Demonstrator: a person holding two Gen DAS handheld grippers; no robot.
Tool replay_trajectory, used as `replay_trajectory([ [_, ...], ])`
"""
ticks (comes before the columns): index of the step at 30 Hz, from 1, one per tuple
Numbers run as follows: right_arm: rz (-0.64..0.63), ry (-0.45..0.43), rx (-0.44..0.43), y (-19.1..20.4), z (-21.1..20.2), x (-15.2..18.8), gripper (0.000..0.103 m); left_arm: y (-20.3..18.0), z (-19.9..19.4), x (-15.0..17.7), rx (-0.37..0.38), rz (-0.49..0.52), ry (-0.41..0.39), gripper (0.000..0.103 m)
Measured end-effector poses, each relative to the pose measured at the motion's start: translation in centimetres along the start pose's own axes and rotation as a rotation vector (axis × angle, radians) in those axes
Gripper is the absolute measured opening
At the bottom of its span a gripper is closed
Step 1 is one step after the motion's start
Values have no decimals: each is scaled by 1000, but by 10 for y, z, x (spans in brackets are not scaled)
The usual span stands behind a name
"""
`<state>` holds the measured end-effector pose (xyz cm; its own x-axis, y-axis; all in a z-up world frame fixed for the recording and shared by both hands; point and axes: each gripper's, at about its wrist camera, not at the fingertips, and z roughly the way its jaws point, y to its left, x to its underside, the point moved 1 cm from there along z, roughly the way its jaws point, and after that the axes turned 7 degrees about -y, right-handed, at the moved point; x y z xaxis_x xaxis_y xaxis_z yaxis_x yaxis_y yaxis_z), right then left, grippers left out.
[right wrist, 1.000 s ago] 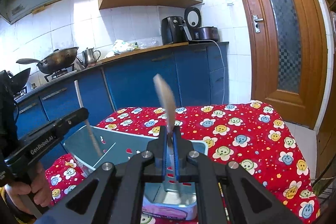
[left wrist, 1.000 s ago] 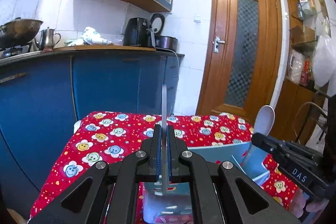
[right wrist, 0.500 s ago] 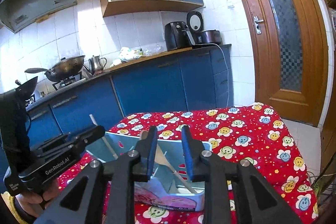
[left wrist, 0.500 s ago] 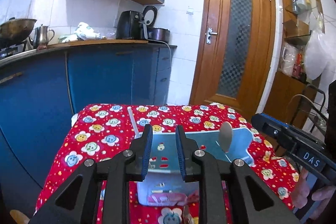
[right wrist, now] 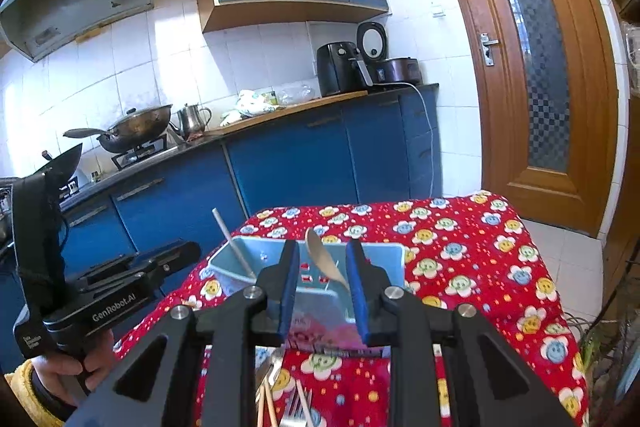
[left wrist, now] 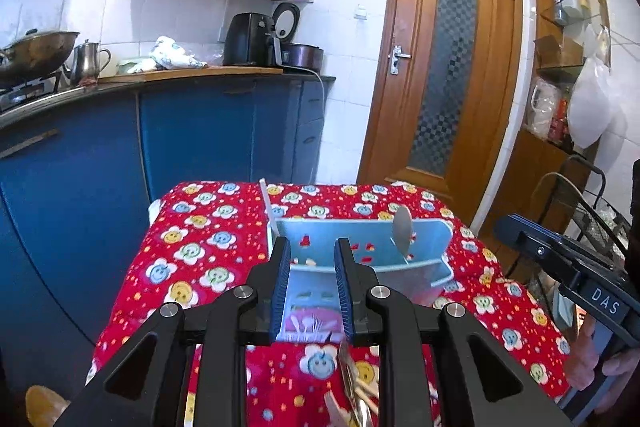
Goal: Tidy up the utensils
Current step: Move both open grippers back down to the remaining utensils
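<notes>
A light blue utensil holder [left wrist: 360,251] [right wrist: 384,259] stands on the red flowered tablecloth [left wrist: 192,251]. A spoon [left wrist: 402,231] [right wrist: 324,259] leans in one compartment, bowl up. A thin white-handled utensil [left wrist: 267,211] [right wrist: 234,243] leans in the other end. My left gripper [left wrist: 310,287] is open and empty, just in front of the holder. My right gripper [right wrist: 322,291] is open and empty, also just in front of it. Loose utensils [left wrist: 356,387] [right wrist: 288,403] lie on the cloth under the grippers.
Blue kitchen cabinets [left wrist: 200,131] and a counter with an air fryer [right wrist: 340,67] stand behind the table. A wooden door [left wrist: 444,75] is to the right. A wire rack [left wrist: 592,211] stands beside the table's right edge.
Both grippers have opened, released the white-handled utensil and the spoon into the holder, and drawn back and down from it.
</notes>
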<state>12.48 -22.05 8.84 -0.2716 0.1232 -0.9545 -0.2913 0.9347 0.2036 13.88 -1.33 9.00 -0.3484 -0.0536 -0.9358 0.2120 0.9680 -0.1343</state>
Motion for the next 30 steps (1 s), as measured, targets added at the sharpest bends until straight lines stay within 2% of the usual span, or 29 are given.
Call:
replay_trajectory([
  [13, 32, 53, 35, 4, -44, 22, 27, -4, -37, 25, -6, -10, 147, 24],
  [16, 41, 65, 43, 2, -52, 28, 30, -5, -42, 34, 3, -25, 181, 24],
  [21, 69, 106, 64, -4, -62, 42, 35, -8, -43, 51, 0, -14, 244, 30],
  [30, 155, 193, 100, -25, -71, 75, 40, -11, -31, 76, 9, -23, 362, 30],
])
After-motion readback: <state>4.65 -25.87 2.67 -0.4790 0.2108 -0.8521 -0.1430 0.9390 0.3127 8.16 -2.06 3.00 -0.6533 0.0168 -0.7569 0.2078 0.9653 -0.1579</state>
